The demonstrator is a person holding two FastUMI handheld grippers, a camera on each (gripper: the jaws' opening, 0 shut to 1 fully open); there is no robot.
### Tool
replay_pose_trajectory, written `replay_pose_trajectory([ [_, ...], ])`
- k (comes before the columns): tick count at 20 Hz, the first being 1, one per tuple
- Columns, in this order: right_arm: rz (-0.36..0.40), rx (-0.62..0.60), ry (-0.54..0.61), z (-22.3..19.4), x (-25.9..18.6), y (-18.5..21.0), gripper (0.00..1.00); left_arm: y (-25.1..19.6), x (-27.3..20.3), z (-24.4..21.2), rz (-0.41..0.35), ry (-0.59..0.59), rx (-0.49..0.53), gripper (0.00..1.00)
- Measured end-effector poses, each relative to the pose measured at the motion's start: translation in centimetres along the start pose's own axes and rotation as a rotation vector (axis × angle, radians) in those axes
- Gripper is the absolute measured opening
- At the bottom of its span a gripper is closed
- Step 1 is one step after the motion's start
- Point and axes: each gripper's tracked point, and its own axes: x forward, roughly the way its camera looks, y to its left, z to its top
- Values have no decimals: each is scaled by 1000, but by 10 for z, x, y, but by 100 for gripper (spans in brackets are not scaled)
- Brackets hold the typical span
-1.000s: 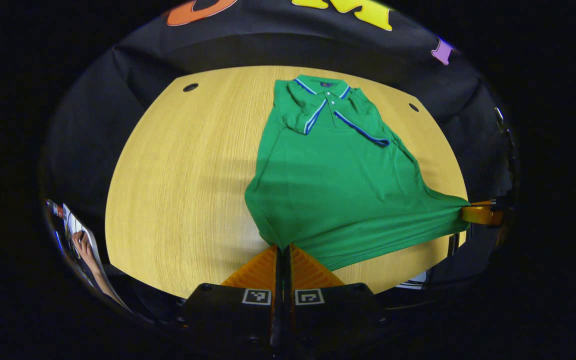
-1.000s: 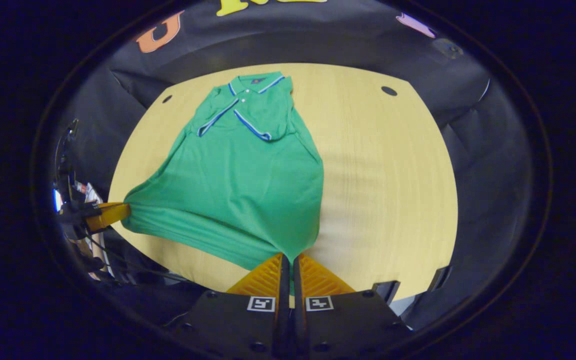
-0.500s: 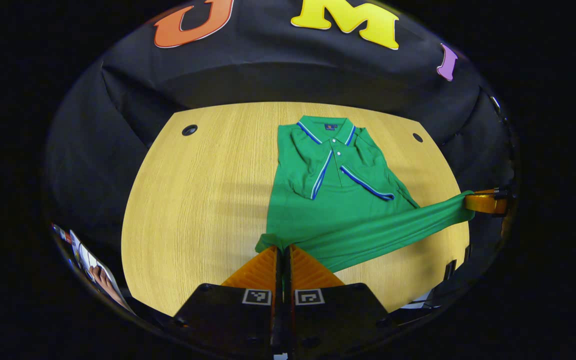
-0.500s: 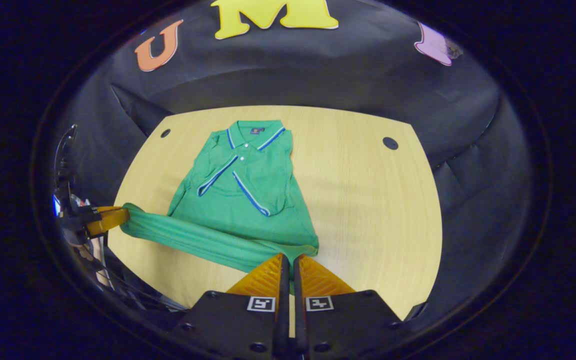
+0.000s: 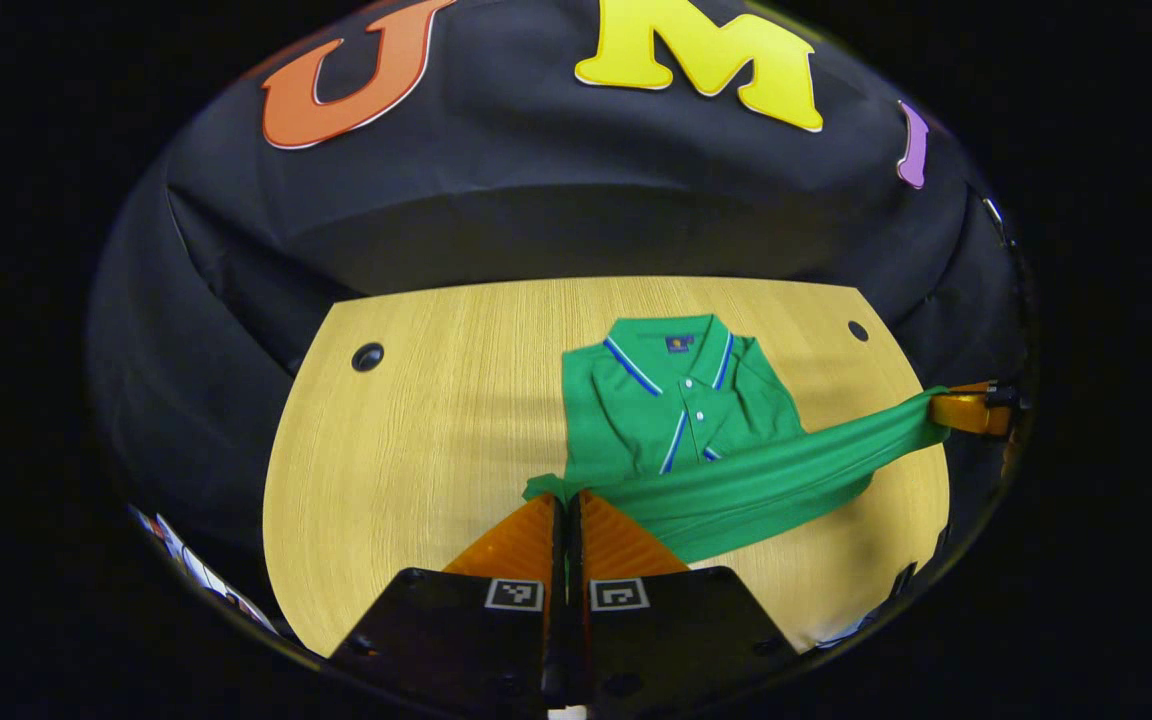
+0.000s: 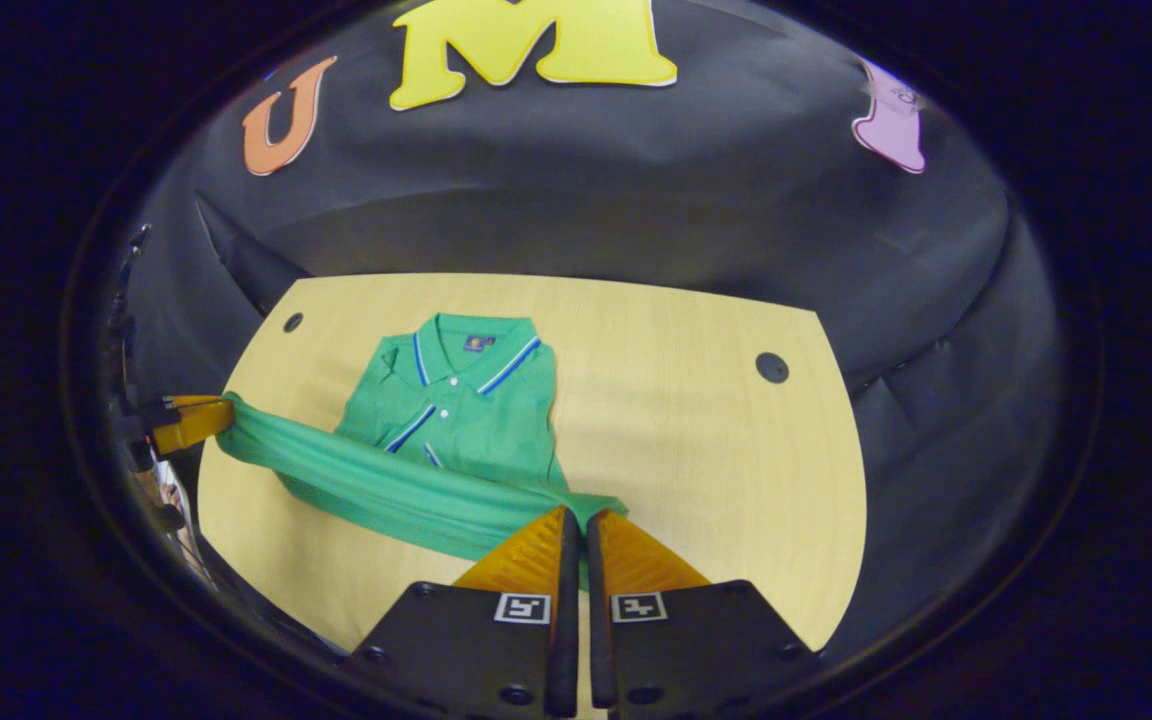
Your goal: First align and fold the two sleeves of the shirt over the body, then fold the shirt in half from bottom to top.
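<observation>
Wooden table (image 5: 416,440): one, with two dark holes near its far corners, at 10 and 2 o'clock from you. One green shirt (image 5: 676,410) lies right of centre in the left gripper view, collar far, its hem raised in a stretched band across the front. You hold two grippers. Your left gripper (image 5: 566,515) has its fingers pressed together on one hem corner. Your right gripper (image 6: 576,530) is likewise pinched on the other corner, and shows at 3 o'clock in the left gripper view.
</observation>
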Motion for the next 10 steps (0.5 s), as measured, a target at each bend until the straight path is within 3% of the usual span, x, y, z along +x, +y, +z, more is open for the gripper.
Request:
replay_pose_trajectory([
  [10,-19,64,-197,88,109,-9,5,11,111,79,81,-217,89,3],
])
